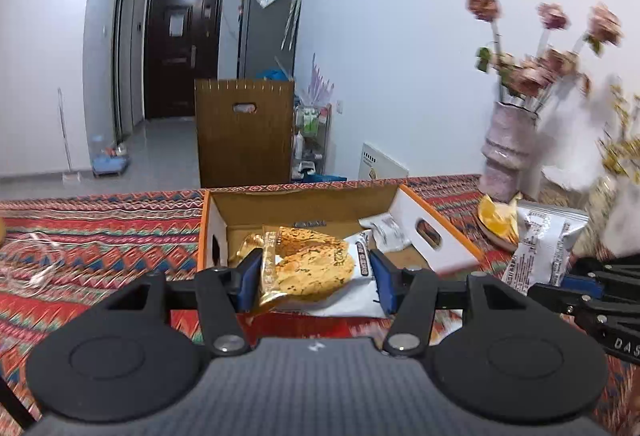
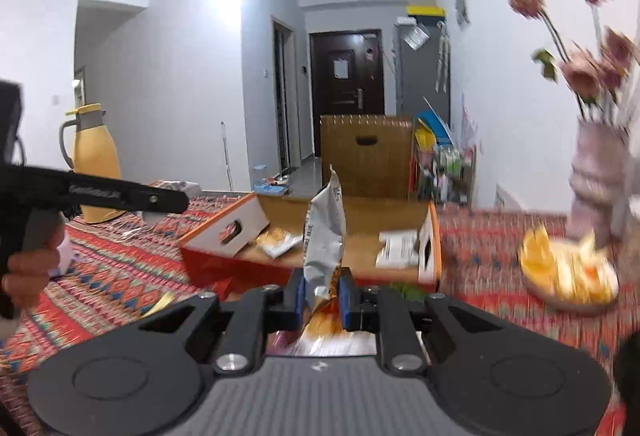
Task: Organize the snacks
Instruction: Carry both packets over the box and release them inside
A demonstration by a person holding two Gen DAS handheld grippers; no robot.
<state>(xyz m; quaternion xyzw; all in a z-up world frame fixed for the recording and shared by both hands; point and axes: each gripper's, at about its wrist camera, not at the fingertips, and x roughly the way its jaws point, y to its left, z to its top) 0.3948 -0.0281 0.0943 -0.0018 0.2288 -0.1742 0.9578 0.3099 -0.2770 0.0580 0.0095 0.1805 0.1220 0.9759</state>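
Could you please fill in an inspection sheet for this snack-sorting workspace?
Surface: table under a patterned red cloth.
Job's things: open box with a white packet inside; cracker pack and silver bag each held in a gripper.
Clutter: plate of orange slices, blurred; vase of dried flowers; yellow jug; clear plastic wrap.
Grippers: left gripper shut on the cracker pack near the box's front; right gripper shut on the silver bag, which stands upright.
Cables: nothing seen.
Surroundings: hallway with a dark door, brown carton, cluttered shelf.
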